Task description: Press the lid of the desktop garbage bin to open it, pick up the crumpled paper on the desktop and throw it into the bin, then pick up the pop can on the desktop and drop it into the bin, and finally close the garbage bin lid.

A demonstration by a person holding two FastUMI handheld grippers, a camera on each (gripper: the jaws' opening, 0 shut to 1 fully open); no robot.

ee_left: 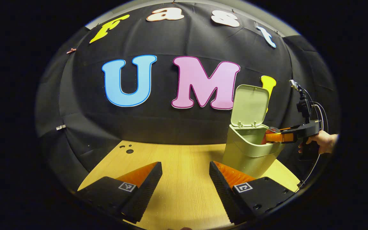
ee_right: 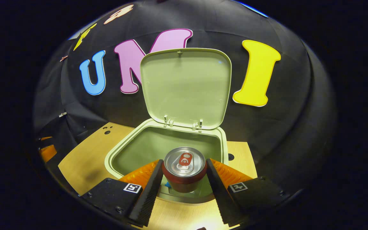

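The pale green bin stands on the wooden table at the right, its lid tipped up and open. My right gripper, held by a hand, reaches over the bin's rim from the right. In the right gripper view the red pop can stands upright between both fingers of that gripper, which is shut on it, just over the near edge of the open bin below the raised lid. My left gripper hangs open over bare table, left of the bin.
The table has small dark holes at its far left corner. Black cloth wall rises right behind the bin. Part of the left gripper shows at the far left of the right gripper view.
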